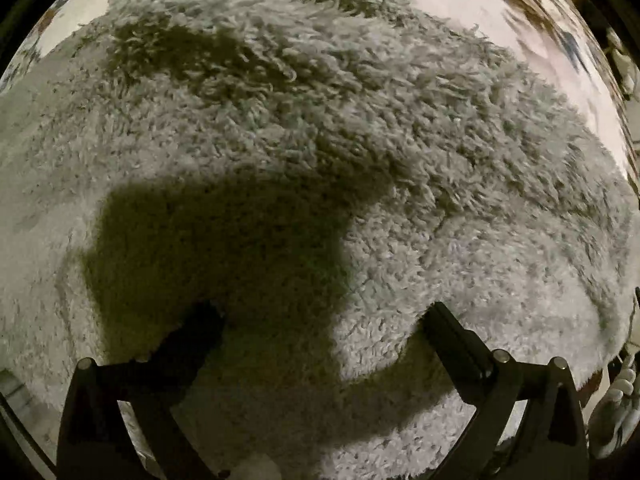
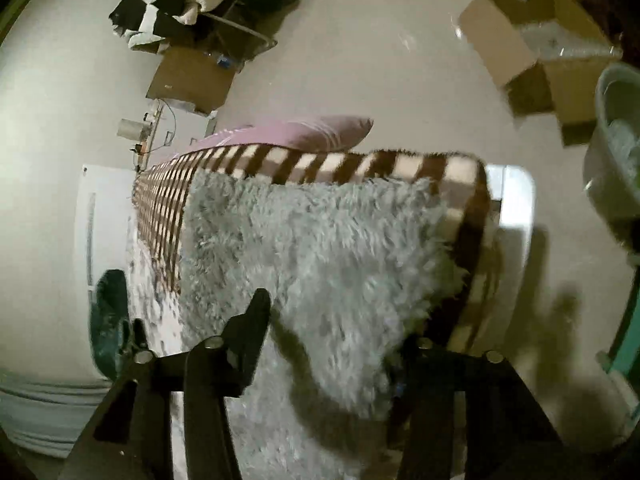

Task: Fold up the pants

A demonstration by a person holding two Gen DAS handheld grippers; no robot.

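Left wrist view: fluffy grey pants [image 1: 320, 152] filling nearly the whole frame, left gripper [image 1: 320, 320] at 6 o'clock spread wide just over the pile, nothing between its fingers, own shadow at 7 o'clock. Right wrist view: right gripper [image 2: 336, 328] at 6 o'clock likewise spread, pants [image 2: 312, 248] draped over a brown-checked blanket [image 2: 280, 160], pink pillow [image 2: 304, 132] at 12 o'clock, cardboard box [image 2: 532, 44] at 2 o'clock.

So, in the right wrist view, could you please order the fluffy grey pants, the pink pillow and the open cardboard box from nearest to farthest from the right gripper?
1. Fluffy grey pants: right at the right gripper, between its fingers.
2. Pink pillow: beyond the striped blanket, centre.
3. Open cardboard box: on the floor, upper right.
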